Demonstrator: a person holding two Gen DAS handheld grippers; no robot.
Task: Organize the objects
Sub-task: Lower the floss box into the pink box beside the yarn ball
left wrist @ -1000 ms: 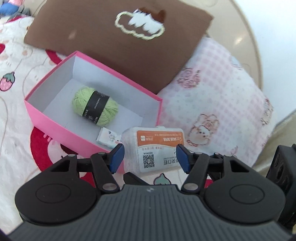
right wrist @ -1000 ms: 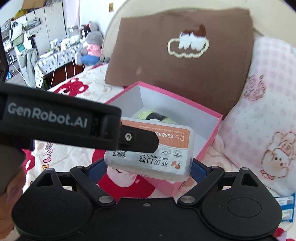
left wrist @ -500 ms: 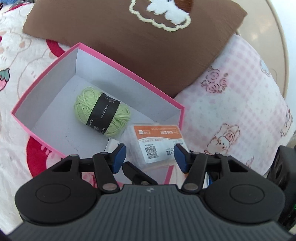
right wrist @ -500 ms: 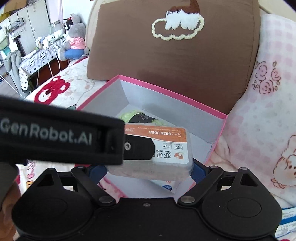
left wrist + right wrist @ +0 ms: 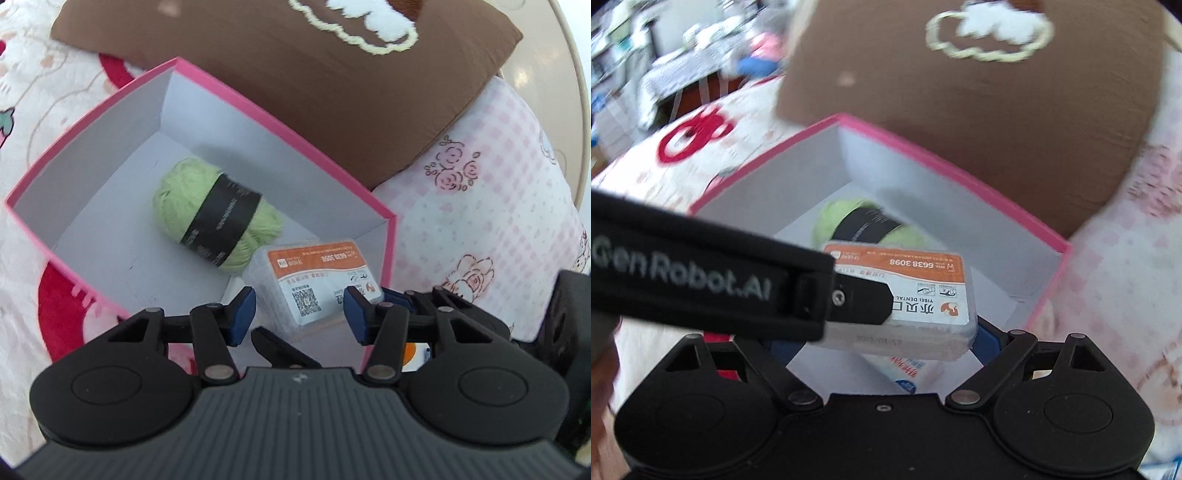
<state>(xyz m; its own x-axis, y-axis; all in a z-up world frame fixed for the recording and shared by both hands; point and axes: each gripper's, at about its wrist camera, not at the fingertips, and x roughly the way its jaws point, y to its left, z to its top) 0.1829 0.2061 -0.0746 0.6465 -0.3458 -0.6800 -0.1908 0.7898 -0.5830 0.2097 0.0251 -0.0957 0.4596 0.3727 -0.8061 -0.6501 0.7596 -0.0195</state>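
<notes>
An open pink box [image 5: 277,114] with pale inner walls stands on the bed, with a green yarn ball [image 5: 173,195] with a black band inside it. My right gripper [image 5: 882,343] is shut on a clear plastic box [image 5: 923,280] with an orange-and-white label, low over the pink box's [image 5: 923,147] near right corner. Under it lies a small white packet [image 5: 908,373]. My left gripper [image 5: 298,314] is open and its jaws are closing; the plastic box [image 5: 317,266] shows between its blue pads without being pressed. One of the left fingers [image 5: 860,302] crosses the label and hides the right gripper's left pad.
A brown cushion [image 5: 295,66] with a cloud motif leans behind the pink box. A pink checked pillow [image 5: 498,206] lies to its right. The bedspread [image 5: 44,110] has red cartoon prints. An orange-and-white packet [image 5: 417,354] lies outside the box's near right wall. Furniture stands far left [image 5: 665,55].
Both grippers have moved forward and down. The plastic box went from in front of the pink box's near wall to inside its near right corner. The left jaws have narrowed.
</notes>
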